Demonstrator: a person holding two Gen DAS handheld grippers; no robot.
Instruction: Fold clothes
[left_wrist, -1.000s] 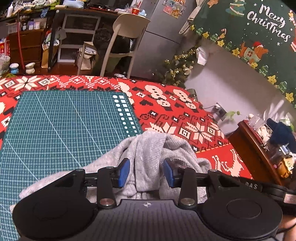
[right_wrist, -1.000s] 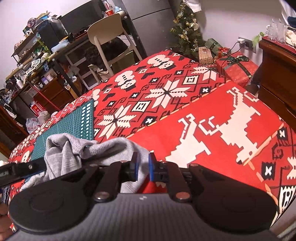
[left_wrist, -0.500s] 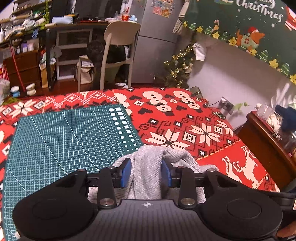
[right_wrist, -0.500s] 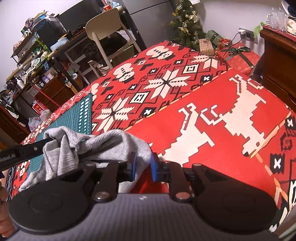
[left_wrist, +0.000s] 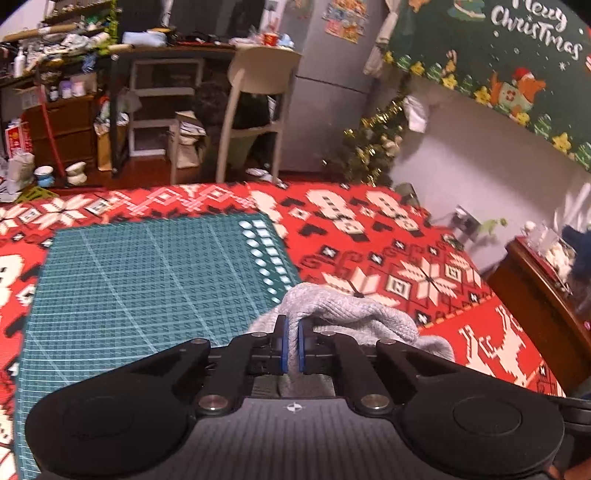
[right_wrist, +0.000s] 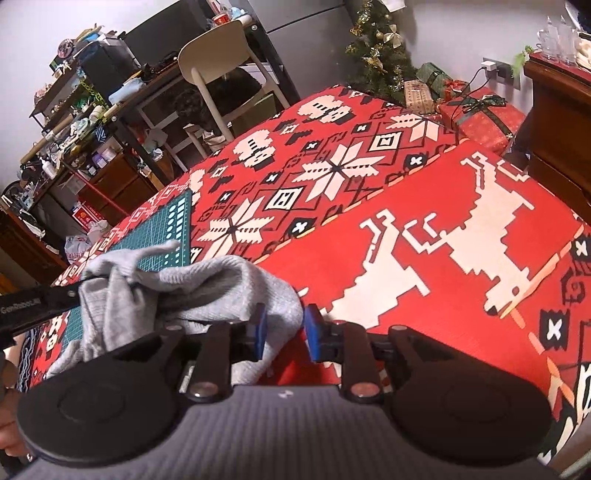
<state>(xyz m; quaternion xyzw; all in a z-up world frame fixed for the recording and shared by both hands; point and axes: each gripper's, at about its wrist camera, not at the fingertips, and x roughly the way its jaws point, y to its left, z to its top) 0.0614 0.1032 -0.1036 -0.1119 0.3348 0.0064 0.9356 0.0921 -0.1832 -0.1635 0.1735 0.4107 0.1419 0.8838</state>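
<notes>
A grey knit garment (left_wrist: 354, 314) lies bunched at the right edge of the green cutting mat (left_wrist: 147, 280), partly on the red patterned tablecloth (left_wrist: 369, 236). My left gripper (left_wrist: 290, 347) is shut on a raised fold of it. In the right wrist view the garment (right_wrist: 207, 280) hangs stretched from the left gripper's black finger (right_wrist: 40, 302) at the left edge. My right gripper (right_wrist: 284, 328) is open, and a bulge of grey cloth sits between its blue pads (right_wrist: 260, 328) without being clamped. The garment's lower part is hidden behind both grippers.
The red tablecloth (right_wrist: 406, 258) stretches away to the right. Beyond the table stand a white chair (left_wrist: 258, 81), a cluttered desk (left_wrist: 166, 48), a small Christmas tree (left_wrist: 373, 147) and wrapped gifts (right_wrist: 476, 118). A wooden cabinet (left_wrist: 535, 295) stands close on the right.
My left gripper's fingers have closed from wide apart onto a fold of the grey garment. My right gripper's fingers have spread a little, and the cloth now bulges between them.
</notes>
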